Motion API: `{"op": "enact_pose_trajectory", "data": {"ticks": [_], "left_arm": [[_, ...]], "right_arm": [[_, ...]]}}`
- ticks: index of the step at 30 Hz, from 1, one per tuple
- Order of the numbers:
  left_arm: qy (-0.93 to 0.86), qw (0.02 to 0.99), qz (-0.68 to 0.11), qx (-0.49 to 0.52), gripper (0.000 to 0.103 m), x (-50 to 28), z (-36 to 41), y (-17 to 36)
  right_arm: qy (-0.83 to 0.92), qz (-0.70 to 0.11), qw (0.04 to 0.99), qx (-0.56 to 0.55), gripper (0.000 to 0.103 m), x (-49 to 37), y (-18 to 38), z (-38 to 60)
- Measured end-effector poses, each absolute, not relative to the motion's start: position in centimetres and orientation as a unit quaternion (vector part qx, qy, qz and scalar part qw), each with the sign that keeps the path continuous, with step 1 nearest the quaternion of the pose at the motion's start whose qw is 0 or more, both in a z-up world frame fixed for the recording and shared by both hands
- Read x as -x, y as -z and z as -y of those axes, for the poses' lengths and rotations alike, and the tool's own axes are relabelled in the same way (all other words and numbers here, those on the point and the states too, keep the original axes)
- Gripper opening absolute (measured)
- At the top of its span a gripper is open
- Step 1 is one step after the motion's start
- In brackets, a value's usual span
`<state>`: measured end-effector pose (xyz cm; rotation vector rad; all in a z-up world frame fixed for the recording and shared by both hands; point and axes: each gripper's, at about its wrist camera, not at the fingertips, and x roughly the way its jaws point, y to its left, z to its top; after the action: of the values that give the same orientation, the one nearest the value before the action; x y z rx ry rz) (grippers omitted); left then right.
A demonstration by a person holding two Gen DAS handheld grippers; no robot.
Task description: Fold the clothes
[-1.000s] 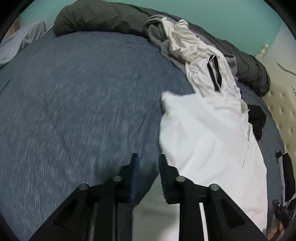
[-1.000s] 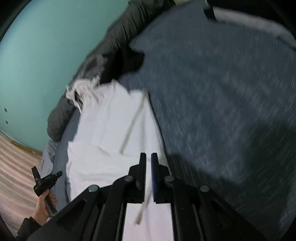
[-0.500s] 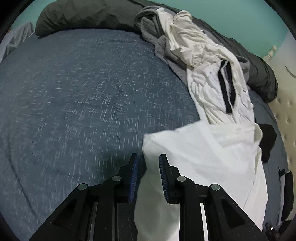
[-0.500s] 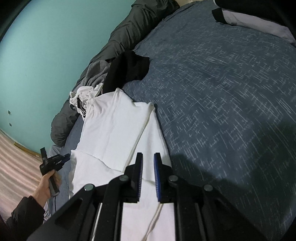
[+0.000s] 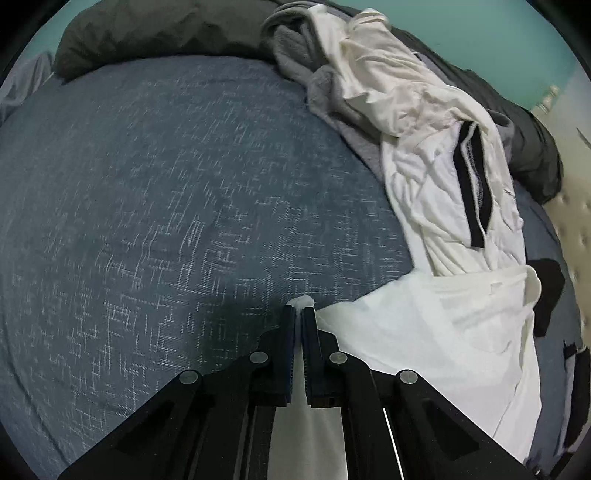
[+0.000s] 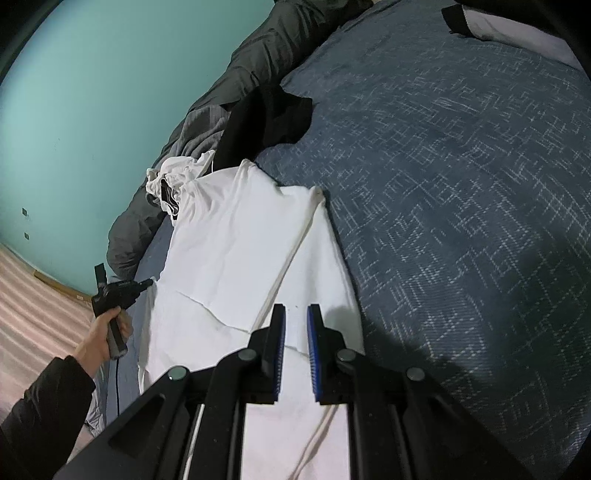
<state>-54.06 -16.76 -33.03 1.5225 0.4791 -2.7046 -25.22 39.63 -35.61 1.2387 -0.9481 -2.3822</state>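
Note:
A white garment (image 5: pixel 424 332) lies flat along the bed's edge, partly folded, with a seam line down it (image 6: pixel 236 236). My left gripper (image 5: pixel 299 308) is shut on a corner of it, and a tuft of white cloth pokes out past the fingertips. In the right wrist view a hand (image 6: pixel 107 328) holds that left gripper (image 6: pixel 123 290) at the garment's far edge. My right gripper (image 6: pixel 295 325) hovers open just above the near part of the garment, with nothing pinched between its fingers.
The blue woven bedspread (image 5: pixel 147 203) fills the left. A heap of a white shirt with a black stripe (image 5: pixel 424 122) and a grey top sits behind the garment. A black garment (image 6: pixel 273 114), a dark duvet (image 5: pixel 166 33), a teal wall (image 6: pixel 92 92).
My left gripper went from open to shut on the white garment's corner. My right gripper let go of the cloth and opened. The garment now lies flatter on the bed.

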Motion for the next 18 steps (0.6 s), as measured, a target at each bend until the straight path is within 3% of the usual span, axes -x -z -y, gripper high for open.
{"op": "enact_pose_trajectory", "data": {"ticks": [6, 13, 18], "left_arm": [[0.864, 0.025, -0.183, -0.469, 0.011, 51.7, 19.3, 32.0], [0.85, -0.036, -0.182, -0.492, 0.037, 44.7, 19.2, 32.5], [0.838, -0.079, -0.181, -0.508, 0.037, 39.7, 19.2, 32.9]], "right_arm": [[0.825, 0.333, 0.145, -0.433, 0.011, 25.2, 35.9, -39.8], [0.823, 0.343, 0.15, -0.427, 0.011, 25.3, 35.6, -39.8], [0.821, 0.353, 0.152, -0.423, 0.011, 25.0, 35.4, -39.9]]}}
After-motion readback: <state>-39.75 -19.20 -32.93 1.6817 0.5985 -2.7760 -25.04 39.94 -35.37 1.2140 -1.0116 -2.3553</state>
